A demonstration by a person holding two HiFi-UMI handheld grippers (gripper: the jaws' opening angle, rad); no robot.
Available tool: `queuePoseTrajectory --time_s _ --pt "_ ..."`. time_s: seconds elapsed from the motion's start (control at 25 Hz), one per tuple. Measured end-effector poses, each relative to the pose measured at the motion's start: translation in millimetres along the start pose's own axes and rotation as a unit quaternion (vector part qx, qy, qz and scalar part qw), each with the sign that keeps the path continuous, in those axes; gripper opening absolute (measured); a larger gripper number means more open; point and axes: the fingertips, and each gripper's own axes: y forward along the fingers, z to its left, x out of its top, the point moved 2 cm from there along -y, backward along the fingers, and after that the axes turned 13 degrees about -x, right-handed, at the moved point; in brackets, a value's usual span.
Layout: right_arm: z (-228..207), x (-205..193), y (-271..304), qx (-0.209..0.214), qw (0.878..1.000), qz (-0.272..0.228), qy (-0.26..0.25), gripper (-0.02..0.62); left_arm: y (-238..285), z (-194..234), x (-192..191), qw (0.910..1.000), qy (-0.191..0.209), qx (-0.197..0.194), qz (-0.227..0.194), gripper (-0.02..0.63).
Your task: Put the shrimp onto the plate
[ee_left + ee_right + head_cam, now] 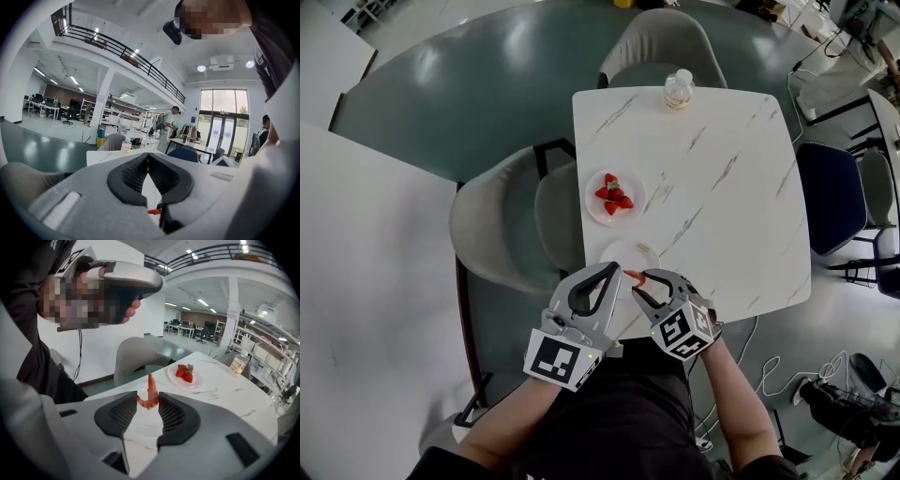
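Head view: right gripper carries the shrimp at the near rim of the empty plate. Left gripper view: left gripper, jaws apparently pressed together, empty. Right gripper view: jaws pinch the shrimp above the plate; release remains.

table: marble-look, smooth | plate: glossy white | shrimp: glossy

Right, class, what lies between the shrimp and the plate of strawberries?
An empty white plate, shown in the head view, sits on the table between the shrimp held by the right gripper and the strawberry plate.
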Motion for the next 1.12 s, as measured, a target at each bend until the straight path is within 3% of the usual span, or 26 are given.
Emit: queuePoseTrajectory --time_s 0.2,0.52,0.8,1.04,1.12 --pt "2 -19 27 0.003 0.998 0.027 -0.061 0.146 3 17 -26 1.0000 0.000 0.002 0.005 0.008" --pt "6 -37 56 0.049 0.984 0.073 -0.157 0.146 2 32 -50 0.9998 -0.005 0.010 0.017 0.008" --pt "9 -47 67 0.068 0.974 0.106 -0.191 0.146 5 38 -58 0.9996 -0.012 0.011 0.021 0.008" --pt "11 -49 68 0.080 0.973 0.119 -0.179 0.149 5 40 -56 0.9995 -0.013 0.011 0.027 0.008" --pt "12 -47 64 0.091 0.975 0.119 -0.164 0.200 6 39 -52 0.9993 -0.014 0.013 0.032 0.008"
